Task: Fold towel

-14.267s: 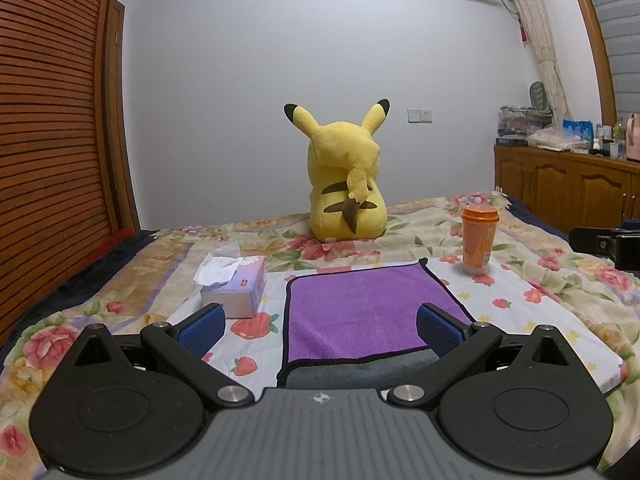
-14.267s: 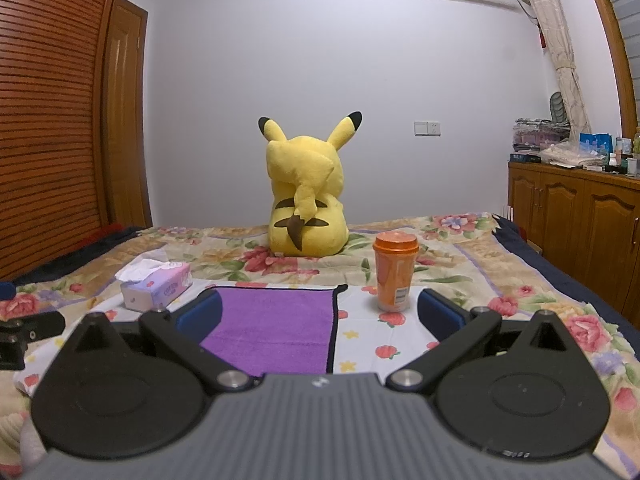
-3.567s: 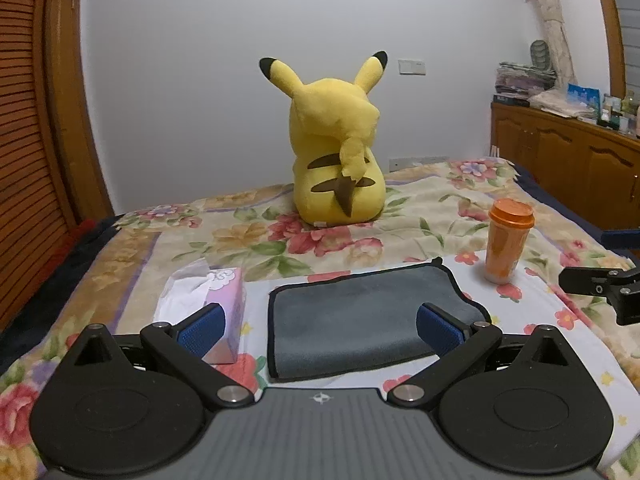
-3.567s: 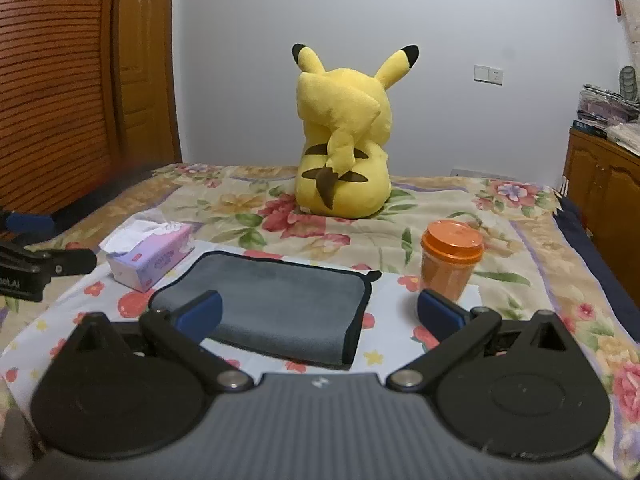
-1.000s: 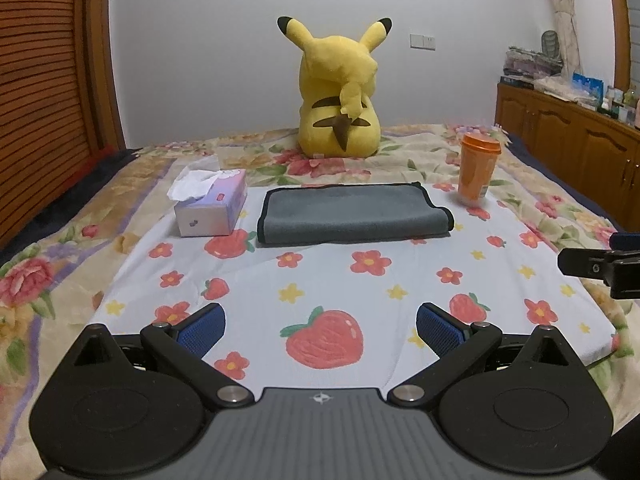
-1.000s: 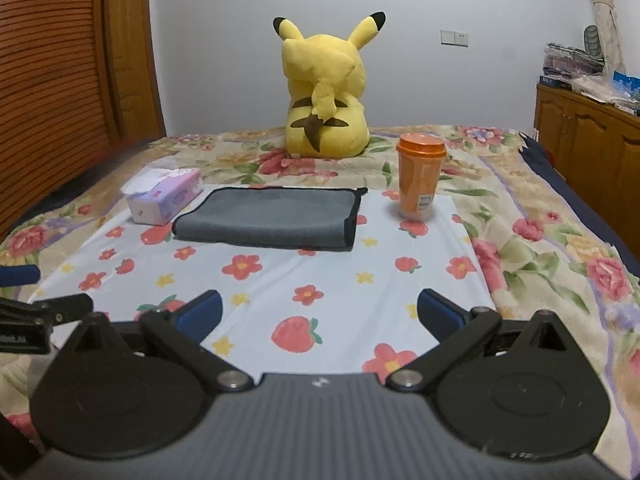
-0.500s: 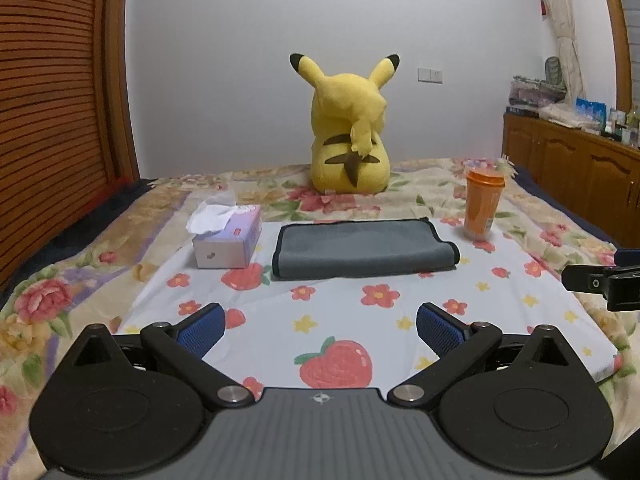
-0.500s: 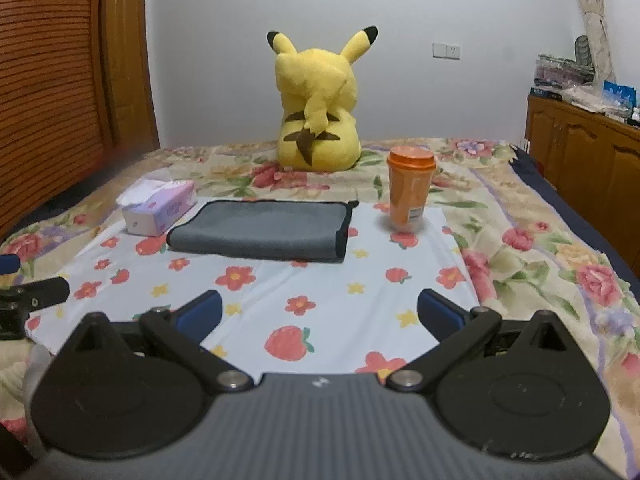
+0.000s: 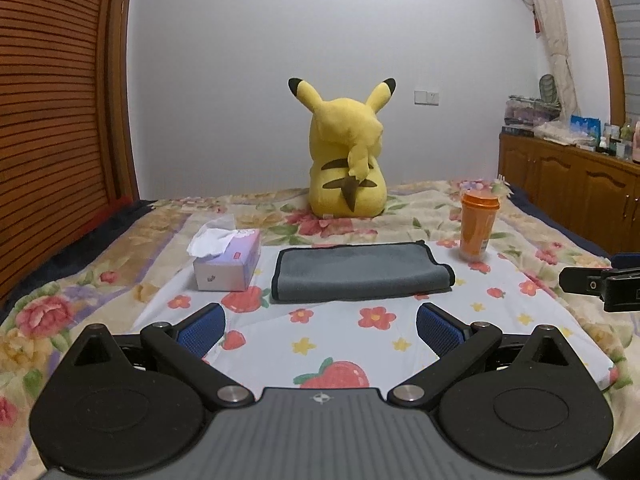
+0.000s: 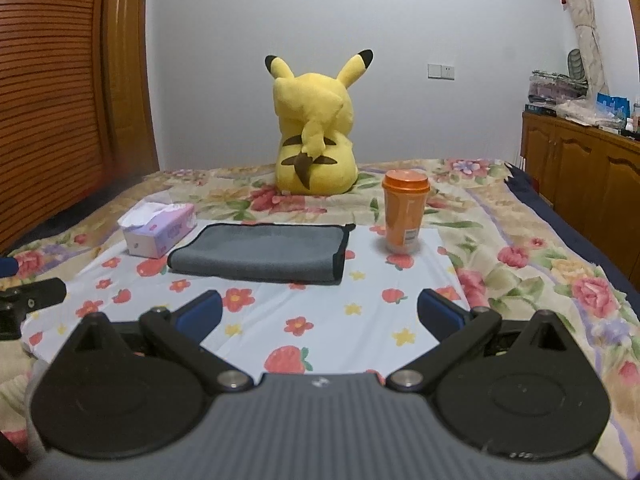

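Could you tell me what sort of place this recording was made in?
Most likely a bedroom in a home. The towel lies on a bed with a floral bedspread, a yellow plush toy sits at the far end, and wooden cabinets line the wall.

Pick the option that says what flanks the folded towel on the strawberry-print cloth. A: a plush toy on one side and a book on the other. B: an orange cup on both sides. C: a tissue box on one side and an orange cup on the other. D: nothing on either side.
C: the folded towel lies with the tissue box to one side and the orange cup to the other, each apart from it.
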`<action>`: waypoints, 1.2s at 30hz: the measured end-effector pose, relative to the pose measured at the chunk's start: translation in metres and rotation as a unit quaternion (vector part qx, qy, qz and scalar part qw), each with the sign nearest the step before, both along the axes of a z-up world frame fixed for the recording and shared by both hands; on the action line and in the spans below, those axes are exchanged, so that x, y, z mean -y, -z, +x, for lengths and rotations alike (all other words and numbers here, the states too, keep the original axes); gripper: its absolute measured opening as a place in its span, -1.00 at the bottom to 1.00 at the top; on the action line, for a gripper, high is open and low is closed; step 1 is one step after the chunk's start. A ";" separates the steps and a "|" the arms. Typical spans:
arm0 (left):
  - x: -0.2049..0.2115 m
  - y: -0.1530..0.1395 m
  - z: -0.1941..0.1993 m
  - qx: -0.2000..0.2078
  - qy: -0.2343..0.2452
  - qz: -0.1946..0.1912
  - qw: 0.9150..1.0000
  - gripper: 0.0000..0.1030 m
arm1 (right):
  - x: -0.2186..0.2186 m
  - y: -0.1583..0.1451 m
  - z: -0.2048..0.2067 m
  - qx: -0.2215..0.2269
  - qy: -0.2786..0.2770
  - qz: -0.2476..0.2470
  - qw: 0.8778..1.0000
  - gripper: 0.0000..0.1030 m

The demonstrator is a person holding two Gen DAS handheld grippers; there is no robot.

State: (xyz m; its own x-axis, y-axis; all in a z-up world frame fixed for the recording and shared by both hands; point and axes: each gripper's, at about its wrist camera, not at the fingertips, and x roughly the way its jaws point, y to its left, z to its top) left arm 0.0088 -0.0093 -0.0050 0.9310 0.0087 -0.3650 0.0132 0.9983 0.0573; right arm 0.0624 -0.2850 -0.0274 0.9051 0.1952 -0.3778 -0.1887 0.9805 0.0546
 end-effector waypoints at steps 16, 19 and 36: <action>0.002 -0.006 -0.008 0.032 0.004 0.004 0.999 1.00 | 0.002 -0.006 -0.011 0.049 0.004 -0.001 0.999 1.00; 0.001 -0.006 -0.008 0.033 0.004 0.004 0.999 1.00 | 0.002 -0.007 -0.010 0.050 0.004 -0.001 0.999 1.00; 0.001 -0.006 -0.008 0.034 0.004 0.004 0.999 1.00 | 0.001 -0.007 -0.011 0.050 0.004 -0.002 0.999 1.00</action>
